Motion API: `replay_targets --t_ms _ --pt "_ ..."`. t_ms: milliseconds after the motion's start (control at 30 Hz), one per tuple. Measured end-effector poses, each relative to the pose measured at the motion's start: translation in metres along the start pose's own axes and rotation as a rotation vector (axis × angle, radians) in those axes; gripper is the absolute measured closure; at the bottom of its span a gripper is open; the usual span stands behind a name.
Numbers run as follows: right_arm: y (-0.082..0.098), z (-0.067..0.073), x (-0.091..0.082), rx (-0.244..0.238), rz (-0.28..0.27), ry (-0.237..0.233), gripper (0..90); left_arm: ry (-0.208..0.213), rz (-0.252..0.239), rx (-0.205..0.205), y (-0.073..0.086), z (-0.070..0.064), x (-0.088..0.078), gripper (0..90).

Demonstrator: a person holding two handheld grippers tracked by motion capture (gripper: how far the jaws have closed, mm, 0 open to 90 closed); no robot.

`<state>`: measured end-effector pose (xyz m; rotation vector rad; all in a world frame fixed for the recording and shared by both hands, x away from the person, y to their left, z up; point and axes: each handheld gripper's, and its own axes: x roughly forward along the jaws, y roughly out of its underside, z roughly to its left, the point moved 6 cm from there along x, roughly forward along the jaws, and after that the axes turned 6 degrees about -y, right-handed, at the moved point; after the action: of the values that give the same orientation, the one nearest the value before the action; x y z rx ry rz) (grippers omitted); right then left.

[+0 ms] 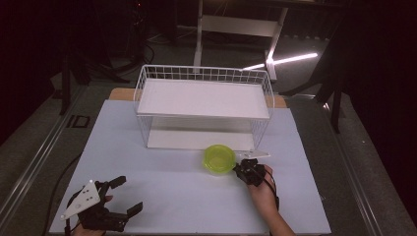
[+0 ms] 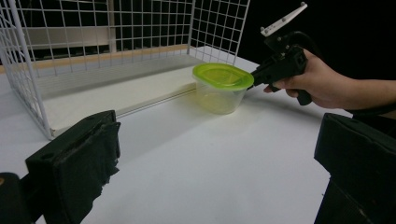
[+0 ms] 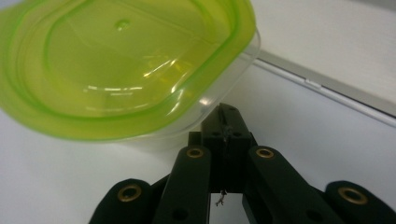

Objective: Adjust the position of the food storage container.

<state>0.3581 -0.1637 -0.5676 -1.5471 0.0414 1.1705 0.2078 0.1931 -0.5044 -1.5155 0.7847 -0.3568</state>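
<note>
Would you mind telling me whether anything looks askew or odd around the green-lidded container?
Nothing stands out: the container sits upright on the table before the wire rack, lid flat, nothing spilled. The right claw is shut at its rim.

Possibly "ID" on the floor (image 1: 78, 121) left of the table (image 1: 147, 196); no other legible text

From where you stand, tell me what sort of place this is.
Probably a lab or studio set up for recording handling tasks: a white table under a fixed camera, a white wire rack as a prop, and dark surroundings with bare desk legs behind.
</note>
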Motion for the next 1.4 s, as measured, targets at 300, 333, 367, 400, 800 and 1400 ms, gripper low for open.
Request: replay_targets --t_ms 300,333,367,400,800,1400 --pt "-0.013 0.015 0.016 0.012 -0.012 -0.047 90.0 0.006 0.004 0.003 0.000 -0.001 0.000 1.1" --pt "-0.013 0.018 0.018 0.017 -0.011 -0.056 90.0 0.006 0.003 0.001 0.000 0.000 0.000 1.1" --pt "-0.014 0.020 0.019 0.016 -0.007 -0.061 90.0 0.006 0.002 -0.002 0.000 0.000 0.000 1.1" --pt "-0.014 0.022 0.021 0.010 -0.004 -0.066 90.0 0.006 0.002 -0.004 0.000 0.000 0.000 1.1" --pt "-0.026 0.051 0.044 -0.012 -0.001 -0.116 90.0 0.011 0.003 -0.005 0.001 -0.001 0.000 1.1" --pt "-0.024 0.051 0.027 -0.056 -0.021 -0.094 84.5 0.026 0.027 0.002 0.003 -0.003 0.001 1.1"
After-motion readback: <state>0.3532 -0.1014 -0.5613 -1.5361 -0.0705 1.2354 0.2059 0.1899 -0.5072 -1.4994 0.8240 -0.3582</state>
